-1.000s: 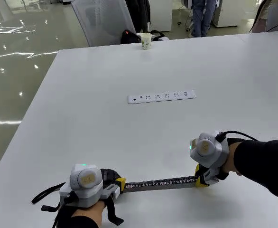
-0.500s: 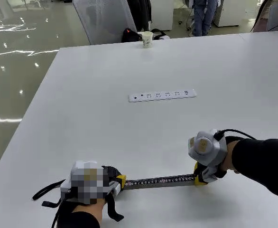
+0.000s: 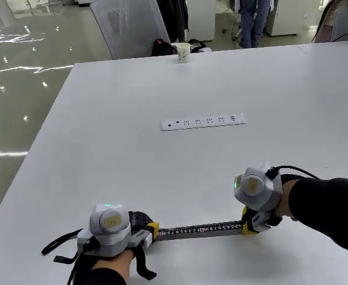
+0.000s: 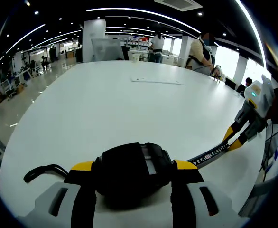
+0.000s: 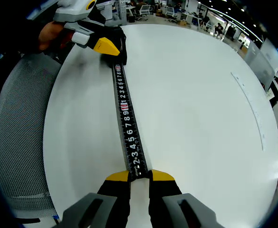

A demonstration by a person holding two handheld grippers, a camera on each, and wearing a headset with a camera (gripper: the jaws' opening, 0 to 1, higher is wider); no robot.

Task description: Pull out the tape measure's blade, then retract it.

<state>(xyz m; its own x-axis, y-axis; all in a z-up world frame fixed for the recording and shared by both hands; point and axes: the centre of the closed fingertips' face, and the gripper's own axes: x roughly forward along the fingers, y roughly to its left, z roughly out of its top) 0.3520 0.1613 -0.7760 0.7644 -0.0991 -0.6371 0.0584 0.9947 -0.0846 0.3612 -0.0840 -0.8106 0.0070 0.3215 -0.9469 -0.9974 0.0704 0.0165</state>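
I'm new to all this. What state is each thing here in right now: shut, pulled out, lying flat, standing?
Black tape measure case: clamped in the left gripper.
Black numbered blade: pulled out, stretched between the two grippers.
Left gripper: jaws shut on the case.
Right gripper: jaws shut on the blade's end.
White power strip: lying flat, no plugs in it.
Paper cup: upright.

Table (image 3: 103, 148): power strip (image 3: 203, 121) mid-surface, paper cup (image 3: 183, 51) at far edge, tape measure (image 4: 132, 166) with blade (image 3: 198, 229) out, near edge.
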